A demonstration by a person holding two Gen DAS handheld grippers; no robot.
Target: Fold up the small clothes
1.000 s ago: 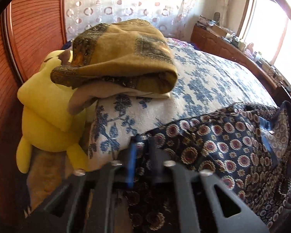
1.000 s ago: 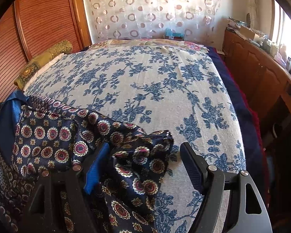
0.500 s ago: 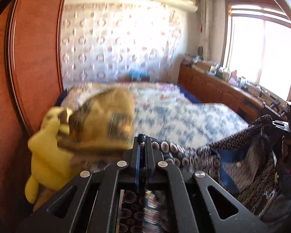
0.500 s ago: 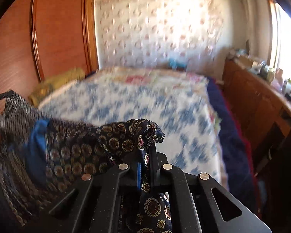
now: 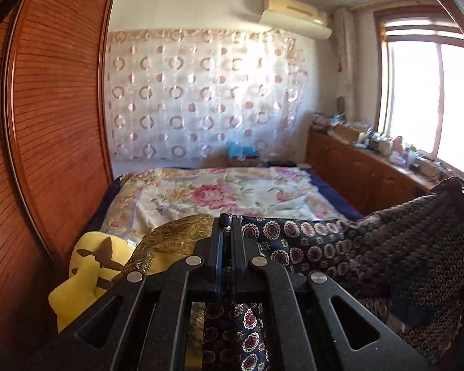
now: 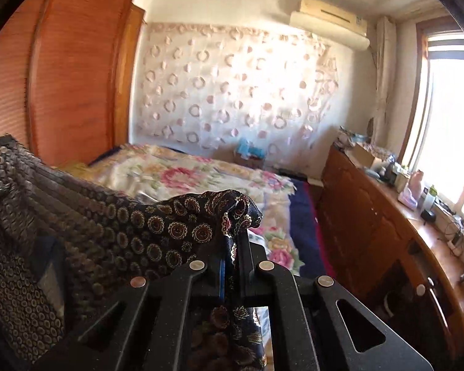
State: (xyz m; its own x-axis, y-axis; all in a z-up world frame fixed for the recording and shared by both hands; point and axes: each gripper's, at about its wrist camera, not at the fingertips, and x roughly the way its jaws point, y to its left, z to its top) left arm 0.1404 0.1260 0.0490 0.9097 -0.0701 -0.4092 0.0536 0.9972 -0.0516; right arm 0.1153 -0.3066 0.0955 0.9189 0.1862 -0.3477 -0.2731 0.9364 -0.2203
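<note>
A dark navy garment [image 5: 371,247] printed with round medallions hangs stretched in the air between my two grippers, above the bed. My left gripper [image 5: 227,225] is shut on one corner of it, and the cloth runs off to the right edge of that view. In the right wrist view the same garment [image 6: 114,232] spreads to the left, and my right gripper [image 6: 236,232] is shut on a bunched corner that pokes up over the fingertips. The lower part of the garment is hidden below the gripper bodies.
A folded mustard-brown cloth [image 5: 176,235] rests by a yellow plush toy [image 5: 86,266] at the left, against a wooden wardrobe [image 5: 52,123]. A floral bedspread [image 5: 216,191] covers the bed. A wooden cabinet [image 6: 386,232] loaded with small items runs under the window at the right.
The right gripper closed on the garment's corner. Both grippers then rose and tipped up, lifting the garment off the bed, so the views now show the far wall.
</note>
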